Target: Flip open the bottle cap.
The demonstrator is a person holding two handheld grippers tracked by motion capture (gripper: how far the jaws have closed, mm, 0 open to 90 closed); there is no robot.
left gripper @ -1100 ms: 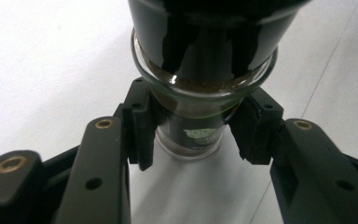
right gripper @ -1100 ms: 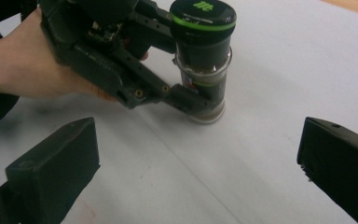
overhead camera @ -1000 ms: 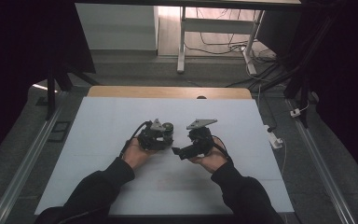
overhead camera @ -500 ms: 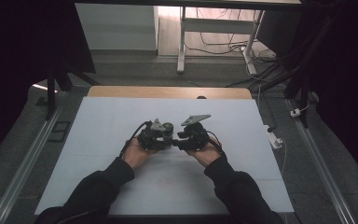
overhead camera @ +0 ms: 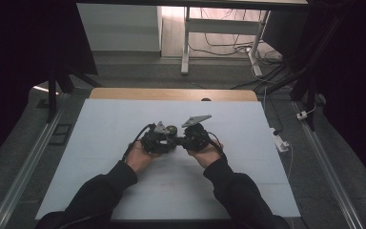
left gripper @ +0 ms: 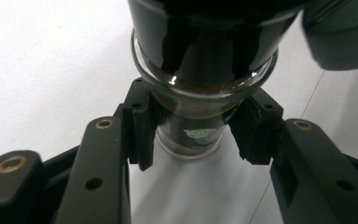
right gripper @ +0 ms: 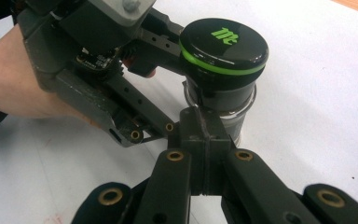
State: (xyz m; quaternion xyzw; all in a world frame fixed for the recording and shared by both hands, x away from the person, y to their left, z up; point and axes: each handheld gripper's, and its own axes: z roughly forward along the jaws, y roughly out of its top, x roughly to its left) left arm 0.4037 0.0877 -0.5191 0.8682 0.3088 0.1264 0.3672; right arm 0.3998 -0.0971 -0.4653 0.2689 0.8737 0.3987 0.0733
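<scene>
A small glass jar [left gripper: 189,140] of brown powder stands on the white table [overhead camera: 100,143], topped by a black cap [right gripper: 223,46] with a green ring and logo. My left gripper [left gripper: 193,123] is shut on the jar's glass body just under the cap. My right gripper [right gripper: 201,135] sits right in front of the jar with its jaws pressed together and nothing between them; its tips are at the glass below the cap. In the high view the left gripper [overhead camera: 157,139] and right gripper [overhead camera: 194,136] meet at mid-table with the jar [overhead camera: 171,129] between them.
A wooden strip [overhead camera: 171,94] borders the table's far edge. Metal rails [overhead camera: 24,171] run along both sides. A white power strip [overhead camera: 281,142] lies on the floor to the right. A desk frame and cables [overhead camera: 228,43] stand beyond the table.
My right gripper has moved left until it meets the left gripper and the jar. The left gripper has stayed about where it was.
</scene>
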